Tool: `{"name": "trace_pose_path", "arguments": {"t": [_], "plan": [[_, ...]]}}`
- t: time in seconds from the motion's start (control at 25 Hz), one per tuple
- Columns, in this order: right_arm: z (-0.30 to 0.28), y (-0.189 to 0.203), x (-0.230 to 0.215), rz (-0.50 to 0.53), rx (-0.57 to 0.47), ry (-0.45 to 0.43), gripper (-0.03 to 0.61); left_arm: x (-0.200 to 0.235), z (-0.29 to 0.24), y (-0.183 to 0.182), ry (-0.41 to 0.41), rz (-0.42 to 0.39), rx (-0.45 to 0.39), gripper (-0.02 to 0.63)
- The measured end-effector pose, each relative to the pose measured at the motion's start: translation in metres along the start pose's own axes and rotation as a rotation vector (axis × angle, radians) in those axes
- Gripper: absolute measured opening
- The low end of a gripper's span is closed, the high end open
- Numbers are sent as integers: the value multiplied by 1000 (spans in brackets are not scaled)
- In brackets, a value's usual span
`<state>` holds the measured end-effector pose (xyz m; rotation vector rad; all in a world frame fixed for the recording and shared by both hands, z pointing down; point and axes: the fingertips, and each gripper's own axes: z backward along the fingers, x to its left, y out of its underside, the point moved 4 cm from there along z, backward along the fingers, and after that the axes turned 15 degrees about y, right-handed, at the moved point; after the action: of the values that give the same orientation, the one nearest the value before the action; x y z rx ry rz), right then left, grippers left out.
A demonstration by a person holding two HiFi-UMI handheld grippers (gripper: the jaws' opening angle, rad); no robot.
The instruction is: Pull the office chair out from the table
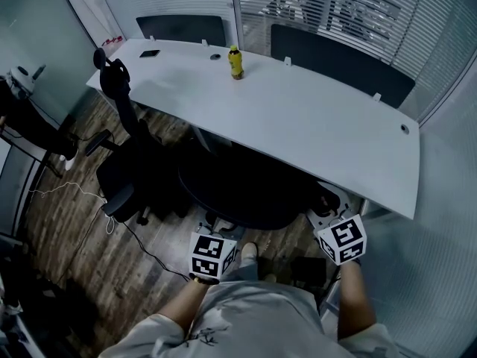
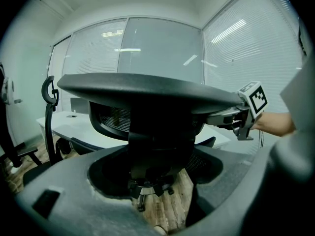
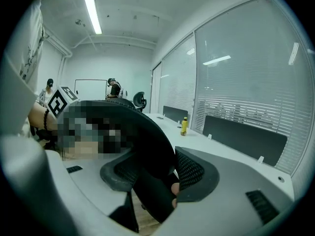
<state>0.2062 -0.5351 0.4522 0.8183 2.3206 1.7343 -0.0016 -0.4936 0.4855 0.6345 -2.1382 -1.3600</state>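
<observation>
The black office chair (image 1: 242, 192) is tucked under the white table (image 1: 313, 133); from above I see only its curved back. My left gripper (image 1: 218, 230) grips the back's lower left edge and my right gripper (image 1: 326, 213) its right end. Seen from the left gripper (image 2: 157, 181), the chair's dark spine (image 2: 160, 156) fills the gap between the grey jaws, and the right gripper (image 2: 246, 113) holds the far end of the back. In the right gripper view, the gripper (image 3: 152, 181) has the chair's black frame (image 3: 147, 151) squeezed between its mesh pads (image 3: 189, 170).
A second black office chair (image 1: 123, 174) with a headrest stands at the table's left end. A yellow bottle (image 1: 235, 62) and a phone (image 1: 149, 53) lie on the tabletop. Dark partition panels (image 1: 339, 62) line the far edge. A cable (image 1: 112, 218) trails over the wood floor. Glass walls close in on the right.
</observation>
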Motion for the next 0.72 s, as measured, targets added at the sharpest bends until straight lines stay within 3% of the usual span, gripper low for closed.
{"name": "trace_pose_path", "arguments": {"t": [0.72], "plan": [[23,4,15,-14,11,9,195,-12,19,8,5,-4,-9,325]]}}
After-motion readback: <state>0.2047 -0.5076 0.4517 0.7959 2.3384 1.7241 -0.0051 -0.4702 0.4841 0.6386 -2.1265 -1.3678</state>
